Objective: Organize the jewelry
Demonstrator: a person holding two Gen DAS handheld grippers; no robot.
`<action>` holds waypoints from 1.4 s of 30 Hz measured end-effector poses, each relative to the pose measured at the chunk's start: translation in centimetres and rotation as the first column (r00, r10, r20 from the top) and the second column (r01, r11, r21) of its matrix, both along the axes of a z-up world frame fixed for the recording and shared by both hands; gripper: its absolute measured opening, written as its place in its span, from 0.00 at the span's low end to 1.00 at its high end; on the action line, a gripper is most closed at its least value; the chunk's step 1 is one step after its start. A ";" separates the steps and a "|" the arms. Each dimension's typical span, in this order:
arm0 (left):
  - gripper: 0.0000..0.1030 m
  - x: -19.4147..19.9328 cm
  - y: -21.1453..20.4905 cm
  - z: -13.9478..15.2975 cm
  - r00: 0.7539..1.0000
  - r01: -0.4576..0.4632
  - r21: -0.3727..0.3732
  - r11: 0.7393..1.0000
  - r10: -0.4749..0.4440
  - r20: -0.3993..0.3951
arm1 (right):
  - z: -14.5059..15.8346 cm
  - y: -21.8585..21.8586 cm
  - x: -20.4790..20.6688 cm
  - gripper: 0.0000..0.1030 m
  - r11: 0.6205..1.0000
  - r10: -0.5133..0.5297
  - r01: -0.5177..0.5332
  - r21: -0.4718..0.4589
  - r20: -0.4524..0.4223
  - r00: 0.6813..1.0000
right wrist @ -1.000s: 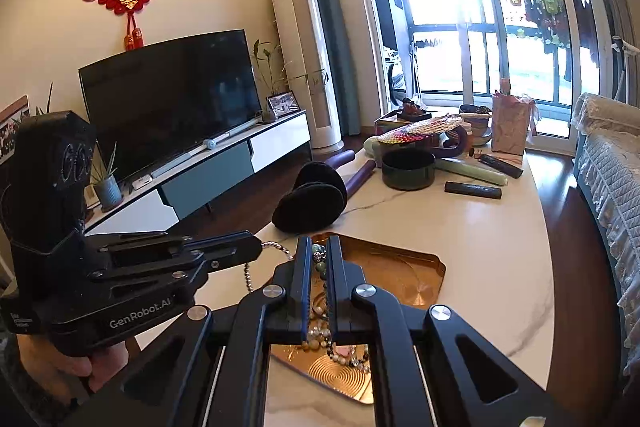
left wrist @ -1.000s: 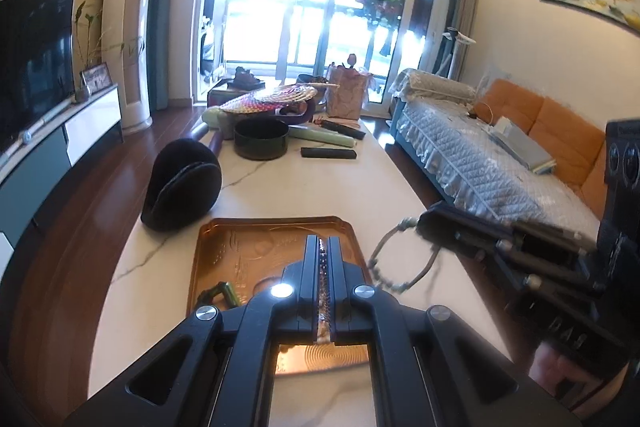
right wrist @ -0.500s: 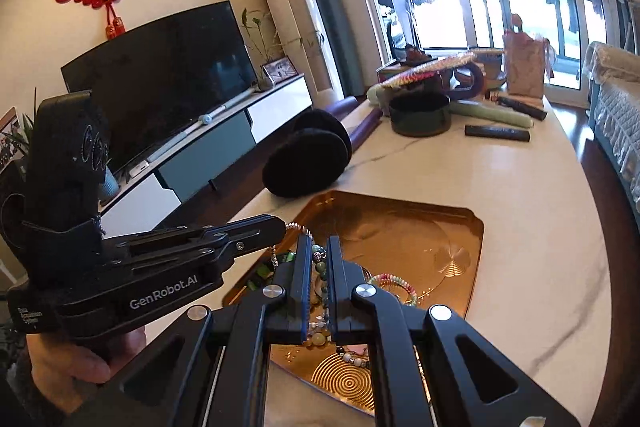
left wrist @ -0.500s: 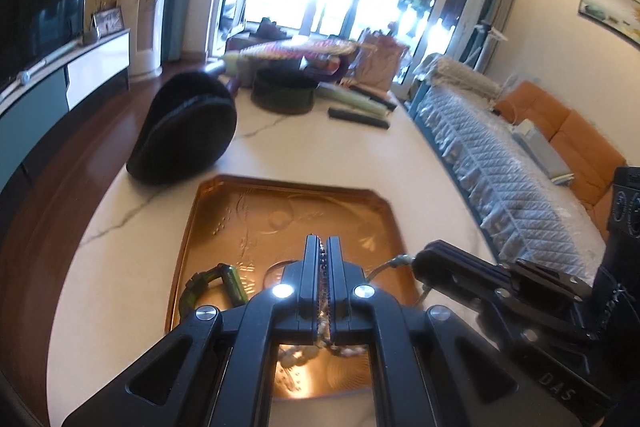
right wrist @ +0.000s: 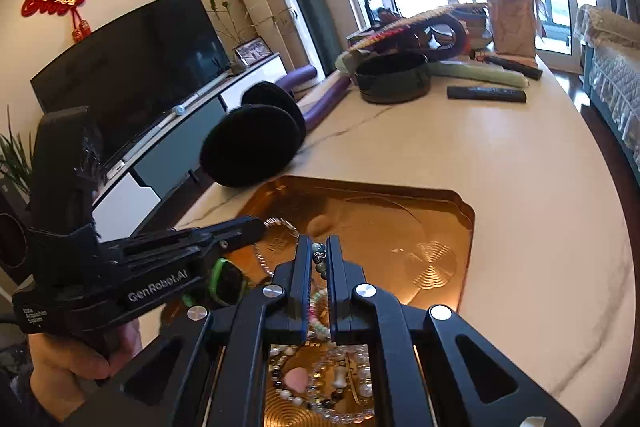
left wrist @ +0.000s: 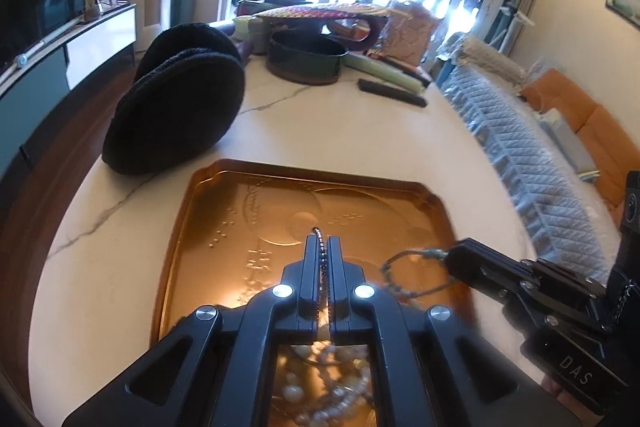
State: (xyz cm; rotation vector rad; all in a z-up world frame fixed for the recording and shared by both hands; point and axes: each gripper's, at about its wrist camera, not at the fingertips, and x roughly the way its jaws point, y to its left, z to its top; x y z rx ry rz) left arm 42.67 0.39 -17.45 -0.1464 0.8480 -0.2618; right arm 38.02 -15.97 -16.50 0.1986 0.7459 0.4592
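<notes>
From my left gripper (left wrist: 322, 242) I look down over the copper tray (left wrist: 188, 227) on the pale marble table (left wrist: 340, 123). Its fingers are drawn nearly together, pinching a thin dark bead chain (left wrist: 319, 235) that pokes out just past the tips and runs back down the slot between them. Below the fingers a heap of pearl strands (left wrist: 320, 399) lies at the near end of the tray. To the right, my right gripper (left wrist: 454, 259) reaches in over the tray's right rim, holding a loop of greenish beads (left wrist: 404, 275) that hangs blurred from its tip. Beyond the tray, a pair of black earmuffs (left wrist: 176, 107) sits at its far left corner, and farther back are a dark round tin (left wrist: 306, 57) and a black remote (left wrist: 392, 93). From my right gripper (right wrist: 319, 245) the same tray (right wrist: 460, 219) spreads ahead. These fingers are narrow too, gripping the green bead bracelet (right wrist: 319, 259), which threads down between them. Under them, pearl and mixed bead bracelets (right wrist: 320, 383) and a pink heart charm (right wrist: 297, 375) lie piled at the tray's near end. My left gripper (right wrist: 256, 225) comes in from the left above the tray, a fine silvery chain (right wrist: 280, 223) curving from its tip, with my left hand (right wrist: 72, 359) on the handle. A green bangle (right wrist: 224, 279) shows just beneath that gripper. The earmuffs (right wrist: 252, 143) rest near the tray's far left corner.
</notes>
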 end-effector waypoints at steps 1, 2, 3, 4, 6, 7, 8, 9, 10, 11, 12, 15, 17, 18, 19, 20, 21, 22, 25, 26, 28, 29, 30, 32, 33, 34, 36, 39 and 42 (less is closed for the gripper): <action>0.03 0.1 0.1 -0.3 1.000 -0.007 0.007 1.000 0.007 -0.005 | -0.5 -0.2 0.3 0.06 1.000 -0.009 0.009 -0.003 -0.010 1.000; 0.03 0.3 0.3 -0.7 1.000 -0.014 0.012 1.000 0.014 -0.014 | -0.8 -0.4 0.5 0.06 1.000 -0.014 0.014 -0.006 -0.017 1.000; 0.03 0.4 0.4 -0.9 1.000 -0.022 0.021 1.000 0.022 -0.020 | -1.1 -0.6 0.6 0.06 1.000 -0.026 0.026 -0.015 -0.025 0.999; 0.03 0.4 0.5 -1.0 0.999 -0.036 0.044 0.998 0.036 -0.016 | -1.4 -0.8 0.8 0.07 0.998 -0.050 0.049 -0.030 -0.033 0.998; 0.08 0.2 0.2 -0.9 0.998 -0.069 0.129 0.989 0.069 0.005 | -1.8 -1.1 1.3 0.21 0.991 -0.108 0.102 -0.082 -0.066 0.992; 0.30 0.1 0.1 -0.8 0.998 -0.070 0.137 0.988 0.070 0.001 | -2.3 -1.3 1.7 0.51 0.986 -0.140 0.128 -0.111 -0.102 0.985; 0.72 -0.1 -0.2 -0.6 0.997 -0.073 0.144 0.987 0.076 -0.012 | -2.6 -1.6 1.8 0.74 0.982 -0.167 0.153 -0.114 -0.129 0.978; 0.90 -0.5 -0.4 -0.3 0.997 -0.079 0.151 0.985 0.081 -0.007 | -2.6 -1.9 1.7 0.76 0.981 -0.182 0.169 -0.098 -0.131 0.975; 0.95 -1.2 -0.5 0.4 0.994 -0.111 0.176 0.978 0.105 0.040 | -2.4 -2.1 1.3 0.75 0.980 -0.192 0.183 -0.081 -0.122 0.974; 0.95 -1.9 -0.6 1.1 0.990 -0.128 0.195 0.972 0.114 0.083 | -2.3 -2.3 0.9 0.76 0.978 -0.199 0.190 -0.083 -0.117 0.973; 0.95 -2.3 -0.8 1.6 0.989 -0.131 0.208 0.969 0.112 0.100 | -2.1 -2.3 0.6 0.76 0.975 -0.210 0.199 -0.102 -0.117 0.971; 0.97 -3.3 -0.6 2.7 0.992 -0.101 0.157 0.982 0.088 0.086 | -1.5 -2.2 -0.6 0.77 0.956 -0.249 0.229 -0.181 -0.100 0.963; 0.97 -4.3 -0.5 3.5 0.992 -0.102 0.144 0.984 0.090 0.092 | -1.1 -2.3 -1.6 0.77 0.942 -0.273 0.247 -0.225 -0.091 0.958; 0.97 -5.2 -0.7 4.0 0.992 -0.091 0.144 0.985 0.076 0.104 | -1.1 -2.3 -2.1 0.77 0.937 -0.285 0.257 -0.237 -0.092 0.954; 0.97 -5.9 -1.0 4.3 0.992 -0.072 0.145 0.987 0.057 0.110 | -1.2 -2.3 -2.7 0.77 0.932 -0.295 0.263 -0.249 -0.100 0.950; 0.97 -6.5 -1.3 4.6 0.993 -0.058 0.145 0.988 0.042 0.111 | -1.3 -2.2 -3.2 0.77 0.932 -0.293 0.257 -0.255 -0.112 0.950; 0.97 -7.3 -1.6 4.9 0.993 -0.044 0.143 0.989 0.028 0.111 | -1.3 -2.0 -4.0 0.77 0.935 -0.284 0.245 -0.256 -0.127 0.950; 0.98 -8.1 -1.9 5.1 0.994 -0.029 0.139 0.990 0.014 0.109 | -1.3 -1.9 -4.7 0.77 0.937 -0.280 0.240 -0.255 -0.134 0.951; 0.98 -10.4 -2.7 5.9 0.994 -0.008 0.142 0.990 -0.007 0.105 | -0.7 -1.4 -6.7 0.77 0.930 -0.281 0.230 -0.287 -0.150 0.948; 0.98 -11.1 -2.9 6.2 0.994 -0.011 0.153 0.988 -0.006 0.106 | -0.3 -1.3 -7.4 0.77 0.925 -0.291 0.238 -0.297 -0.148 0.945; 0.98 -12.4 -3.1 6.7 0.995 -0.043 0.201 0.979 0.023 0.099 | 0.5 -1.1 -8.5 0.78 0.915 -0.310 0.255 -0.313 -0.142 0.940; 0.98 -12.9 -3.3 6.8 0.995 -0.061 0.226 0.972 0.040 0.094 | 0.9 -1.1 -9.1 0.78 0.912 -0.318 0.263 -0.315 -0.137 0.938; 0.98 -13.5 -3.4 6.9 0.994 -0.075 0.247 0.966 0.054 0.091 | 1.4 -1.1 -10.0 0.79 0.913 -0.322 0.271 -0.304 -0.132 0.937; 0.98 -14.8 -3.6 7.1 0.993 -0.096 0.277 0.956 0.075 0.088 | 2.1 -1.0 -11.3 0.80 0.923 -0.311 0.266 -0.279 -0.130 0.942; 0.98 -15.6 -3.5 7.3 0.992 -0.117 0.284 0.952 0.097 0.082 | 2.4 -0.9 -12.0 0.80 0.927 -0.304 0.261 -0.270 -0.130 0.944; 0.98 -16.1 -3.3 7.4 0.991 -0.129 0.286 0.950 0.114 0.070 | 2.8 -0.7 -12.8 0.80 0.924 -0.305 0.261 -0.281 -0.123 0.944; 0.98 -17.2 -3.1 7.6 0.990 -0.141 0.281 0.949 0.133 0.047 | 3.4 -0.2 -13.8 0.80 0.919 -0.301 0.259 -0.297 -0.106 0.948; 0.98 -19.7 -2.3 8.1 0.980 -0.194 0.251 0.948 0.196 0.016 | 4.4 0.3 -15.7 0.82 0.911 -0.303 0.265 -0.316 -0.076 0.950; 0.98 -22.4 -2.2 8.8 0.970 -0.241 0.259 0.936 0.237 0.045 | 4.9 0.3 -17.6 0.84 0.908 -0.314 0.271 -0.318 -0.089 0.945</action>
